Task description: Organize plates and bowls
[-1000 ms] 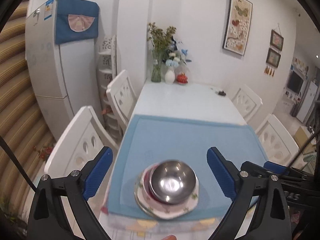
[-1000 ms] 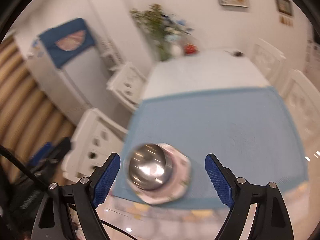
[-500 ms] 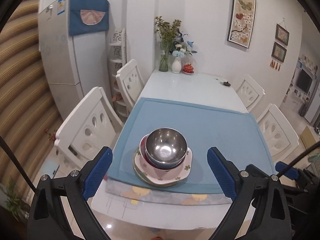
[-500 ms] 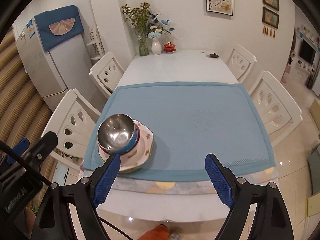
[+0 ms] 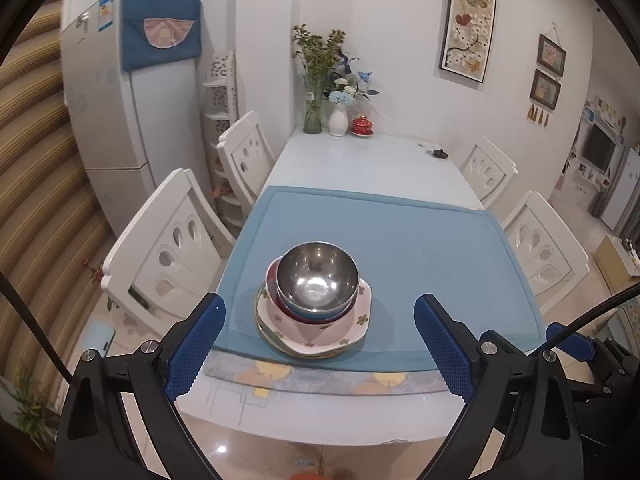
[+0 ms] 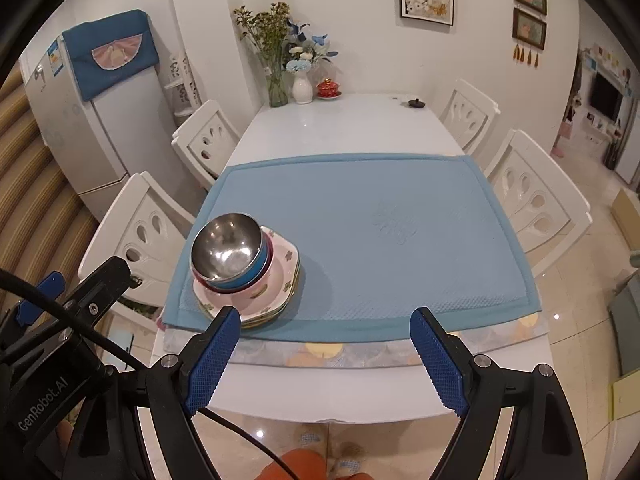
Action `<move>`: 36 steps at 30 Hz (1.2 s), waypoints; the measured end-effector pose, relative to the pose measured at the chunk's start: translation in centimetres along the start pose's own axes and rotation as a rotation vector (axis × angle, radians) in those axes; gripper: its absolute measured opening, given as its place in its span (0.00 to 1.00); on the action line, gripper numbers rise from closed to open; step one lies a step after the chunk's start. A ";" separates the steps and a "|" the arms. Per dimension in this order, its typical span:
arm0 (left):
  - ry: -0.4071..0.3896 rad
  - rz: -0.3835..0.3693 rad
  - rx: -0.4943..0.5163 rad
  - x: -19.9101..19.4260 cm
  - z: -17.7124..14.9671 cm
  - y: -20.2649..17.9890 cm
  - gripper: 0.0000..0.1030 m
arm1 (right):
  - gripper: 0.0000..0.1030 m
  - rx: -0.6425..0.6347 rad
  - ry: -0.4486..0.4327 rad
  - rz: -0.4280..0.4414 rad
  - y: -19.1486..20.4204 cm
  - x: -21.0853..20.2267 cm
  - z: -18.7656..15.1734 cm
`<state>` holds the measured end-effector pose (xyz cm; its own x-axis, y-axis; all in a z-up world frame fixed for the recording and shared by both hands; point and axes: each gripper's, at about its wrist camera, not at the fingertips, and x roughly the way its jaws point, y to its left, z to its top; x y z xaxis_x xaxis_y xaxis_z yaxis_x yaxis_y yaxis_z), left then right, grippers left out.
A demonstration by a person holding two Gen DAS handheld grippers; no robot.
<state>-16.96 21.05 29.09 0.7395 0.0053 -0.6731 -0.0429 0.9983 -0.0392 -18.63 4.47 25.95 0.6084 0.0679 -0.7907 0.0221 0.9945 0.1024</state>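
A shiny steel bowl (image 5: 317, 276) sits on top of a stack: a blue bowl and a red bowl under it, then floral pink plates (image 5: 316, 330). The stack stands on the near left part of a blue mat (image 5: 420, 256). It also shows in the right wrist view, with the steel bowl (image 6: 226, 246) and plates (image 6: 276, 280) at left. My left gripper (image 5: 320, 344) is open and empty, held back from the table in front of the stack. My right gripper (image 6: 324, 354) is open and empty, to the right of the stack.
The white table (image 5: 360, 160) carries flower vases (image 5: 338, 118), a red lidded cup (image 5: 362, 125) and a small dark object (image 5: 439, 153) at the far end. White chairs (image 5: 168, 248) stand on both sides. A fridge (image 5: 120, 120) stands at left.
Both grippers have pulled back and up from the stack, away from the table. The stack now looks smaller and farther. Both grippers stay open.
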 end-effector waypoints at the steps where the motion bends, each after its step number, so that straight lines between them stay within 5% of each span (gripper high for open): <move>1: 0.003 0.001 0.011 0.4 0.4 0.1 0.93 | 0.82 0.006 -0.003 -0.007 0.1 0.1 0.1; 19: -0.003 -0.017 0.102 6.9 3.9 3.2 0.93 | 0.82 0.038 0.080 -0.113 5.3 7.0 4.2; 25: -0.028 0.046 0.146 8.9 4.6 3.2 0.93 | 0.82 0.047 0.096 -0.150 6.2 8.9 5.1; 36: 0.025 -0.007 0.164 12.1 5.3 3.3 0.93 | 0.82 0.063 0.132 -0.216 6.7 11.7 6.0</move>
<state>-4.56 24.77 24.76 0.7223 -0.0014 -0.6916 0.0744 0.9943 0.0757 -6.64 11.48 21.02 0.4753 -0.1321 -0.8699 0.1923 0.9804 -0.0438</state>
